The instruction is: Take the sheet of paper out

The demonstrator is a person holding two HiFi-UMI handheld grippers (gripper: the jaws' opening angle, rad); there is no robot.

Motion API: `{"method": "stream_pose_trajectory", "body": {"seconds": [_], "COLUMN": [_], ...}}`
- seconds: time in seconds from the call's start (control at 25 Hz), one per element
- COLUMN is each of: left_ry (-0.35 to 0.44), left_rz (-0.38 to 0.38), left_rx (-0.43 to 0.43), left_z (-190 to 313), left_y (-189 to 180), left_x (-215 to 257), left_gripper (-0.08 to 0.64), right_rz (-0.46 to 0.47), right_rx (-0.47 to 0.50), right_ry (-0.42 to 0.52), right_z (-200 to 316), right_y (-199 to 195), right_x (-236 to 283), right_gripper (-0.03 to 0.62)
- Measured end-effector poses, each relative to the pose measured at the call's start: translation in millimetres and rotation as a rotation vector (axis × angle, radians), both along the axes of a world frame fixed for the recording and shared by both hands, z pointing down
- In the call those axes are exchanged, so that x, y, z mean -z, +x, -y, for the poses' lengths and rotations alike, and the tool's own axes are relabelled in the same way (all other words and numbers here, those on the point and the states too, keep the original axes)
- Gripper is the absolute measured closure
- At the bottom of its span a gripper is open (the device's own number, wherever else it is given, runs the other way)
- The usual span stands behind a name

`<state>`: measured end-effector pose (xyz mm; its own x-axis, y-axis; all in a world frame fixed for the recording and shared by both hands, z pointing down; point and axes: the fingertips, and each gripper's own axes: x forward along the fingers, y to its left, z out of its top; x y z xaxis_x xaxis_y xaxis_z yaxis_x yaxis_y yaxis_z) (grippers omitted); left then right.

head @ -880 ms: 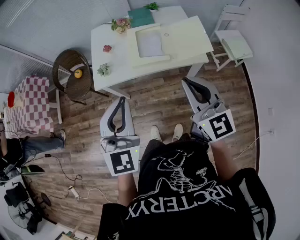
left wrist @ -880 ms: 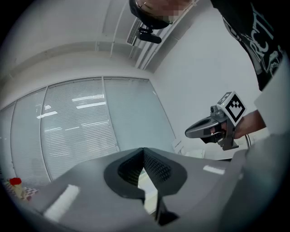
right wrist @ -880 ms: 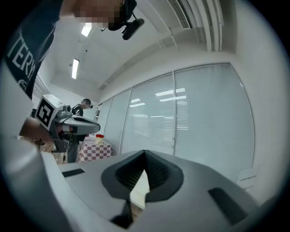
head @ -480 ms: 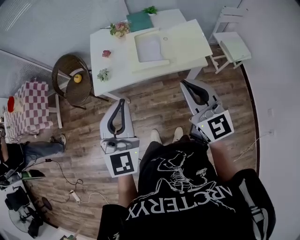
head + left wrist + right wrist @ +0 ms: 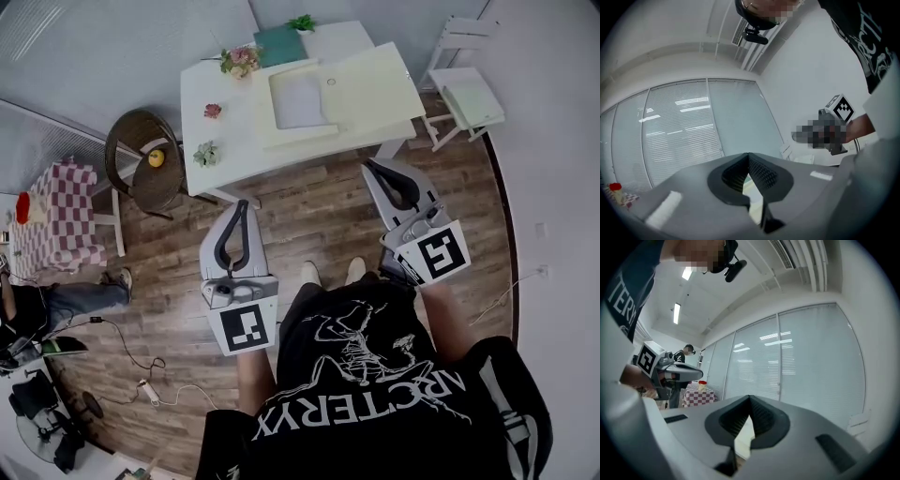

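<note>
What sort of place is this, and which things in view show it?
Probably an office room staged as a home set: glass walls with blinds, a wood floor, and a white table with small plants.

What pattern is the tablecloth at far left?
The tablecloth is checked red and white; head view.

We see a white table (image 5: pixel 225 131) with a bouquet (image 5: pixel 240 59) and a green book (image 5: pixel 280 43) along its far edge, and a small succulent (image 5: pixel 205 154) near its left edge. Beside that edge stands a wicker chair (image 5: pixel 127 141) carrying a small yellow object (image 5: pixel 156 157). A white chair (image 5: pixel 464 89) stands off the right edge.
</note>
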<state>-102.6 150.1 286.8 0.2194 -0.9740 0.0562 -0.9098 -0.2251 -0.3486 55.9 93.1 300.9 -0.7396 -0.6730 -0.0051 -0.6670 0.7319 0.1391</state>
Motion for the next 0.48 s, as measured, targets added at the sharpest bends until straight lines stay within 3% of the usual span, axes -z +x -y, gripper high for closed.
{"method": "stream_pose_trajectory", "body": {"seconds": [0.48], "left_ry": [-0.008], "left_rz": [0.007], "left_rx": [-0.003], "left_z": [4], "left_y": [5], "left_x": [-4], "left_gripper": [0.549], "right_rz": [0.003], "right_rx": [-0.024], "right_ry": [-0.009], "right_z": [5], "right_y": [12], "right_x": [-6], "right_gripper": [0.580]}}
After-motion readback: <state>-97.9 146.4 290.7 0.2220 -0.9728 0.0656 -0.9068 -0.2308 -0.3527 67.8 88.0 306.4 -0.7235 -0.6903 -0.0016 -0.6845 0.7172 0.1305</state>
